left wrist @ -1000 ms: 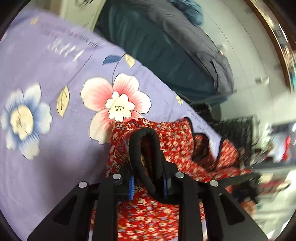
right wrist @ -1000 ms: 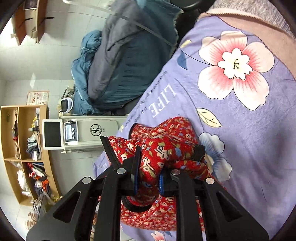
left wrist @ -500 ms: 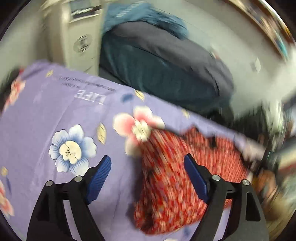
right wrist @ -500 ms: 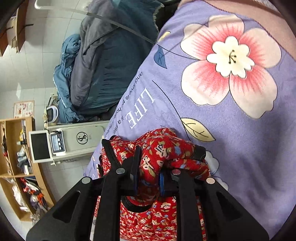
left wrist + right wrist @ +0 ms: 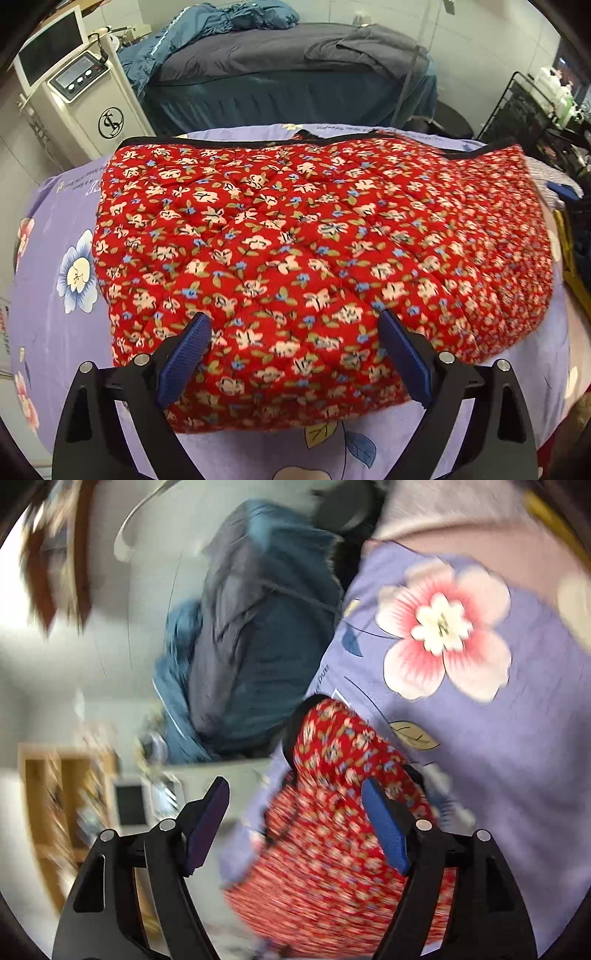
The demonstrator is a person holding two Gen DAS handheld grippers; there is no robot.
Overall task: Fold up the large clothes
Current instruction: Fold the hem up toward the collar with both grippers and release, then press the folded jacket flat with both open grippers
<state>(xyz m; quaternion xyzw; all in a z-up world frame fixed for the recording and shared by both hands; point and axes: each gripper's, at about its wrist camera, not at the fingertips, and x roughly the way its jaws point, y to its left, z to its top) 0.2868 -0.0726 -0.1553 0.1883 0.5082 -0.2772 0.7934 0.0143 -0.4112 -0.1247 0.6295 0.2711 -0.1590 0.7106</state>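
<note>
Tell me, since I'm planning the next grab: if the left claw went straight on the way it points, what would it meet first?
Most likely the red garment. The open left claw points straight at its near part, which lies on the purple sheet. Nothing shows between them, though the depth is hard to judge.

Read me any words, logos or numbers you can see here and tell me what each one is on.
"and" — the only legible word of the print on the purple floral sheet.
Round monogram logo on the white machine: letters unclear.
Print at the sheet's left edge in the left wrist view: too small and warped to read.
</note>
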